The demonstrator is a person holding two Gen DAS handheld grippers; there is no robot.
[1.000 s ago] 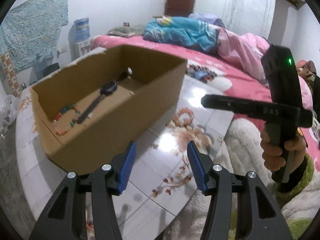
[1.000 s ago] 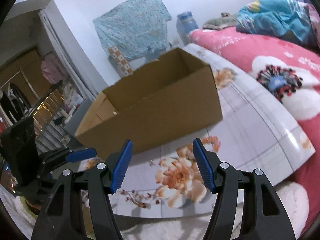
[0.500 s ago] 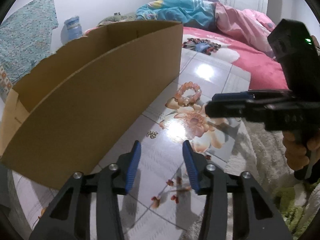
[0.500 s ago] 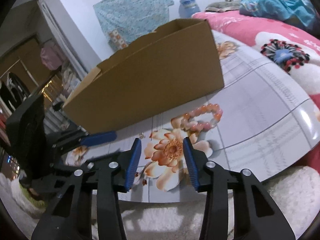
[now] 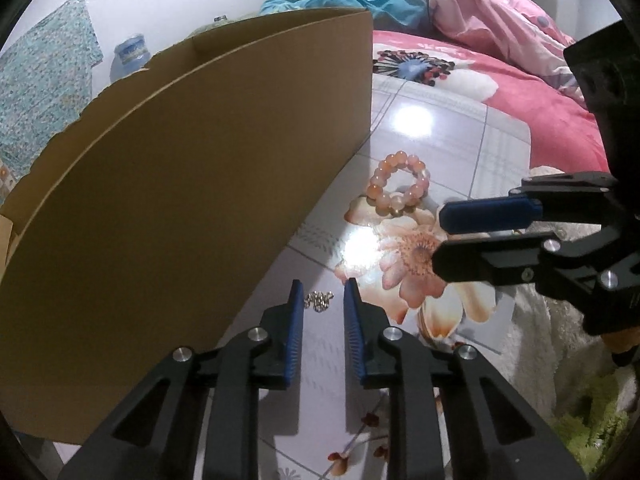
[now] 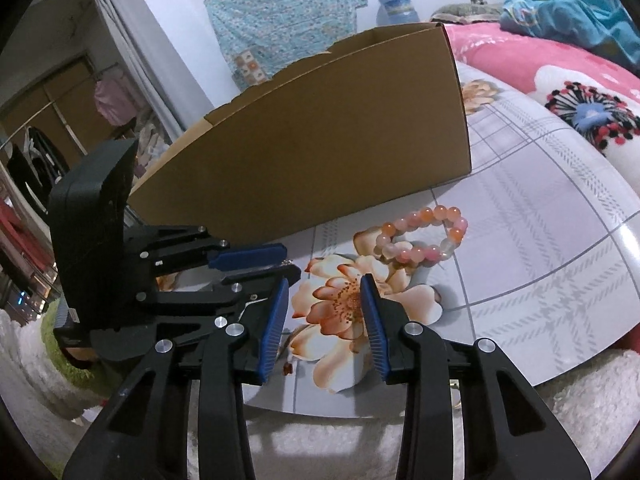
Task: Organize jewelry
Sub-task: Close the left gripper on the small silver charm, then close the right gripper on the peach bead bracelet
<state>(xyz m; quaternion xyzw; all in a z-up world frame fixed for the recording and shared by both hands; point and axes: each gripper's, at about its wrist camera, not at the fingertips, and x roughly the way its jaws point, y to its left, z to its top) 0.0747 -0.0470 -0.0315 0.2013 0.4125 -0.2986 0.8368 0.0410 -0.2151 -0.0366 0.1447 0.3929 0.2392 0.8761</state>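
Note:
A small silver chain piece (image 5: 318, 301) lies on the floral table (image 5: 460, 128) beside the cardboard box (image 5: 192, 168). My left gripper (image 5: 320, 292) is low over the table, its jaws narrowly open on either side of the chain. A pink and orange bead bracelet (image 5: 400, 184) lies further ahead; it also shows in the right wrist view (image 6: 424, 236). My right gripper (image 6: 324, 284) is open and empty over the printed flower, short of the bracelet. The left gripper (image 6: 256, 262) shows at the left of the right wrist view.
The tall box wall (image 6: 320, 140) hides its inside. A pink bed (image 5: 520, 92) with blankets lies beyond the table. The table's front edge (image 6: 400, 412) meets a white fluffy cover (image 6: 560, 420). The right gripper (image 5: 492, 236) crosses the right of the left wrist view.
Both grippers have come down and forward toward the table. The left jaws have narrowed around the small chain. The right jaws have narrowed and neared the bracelet.

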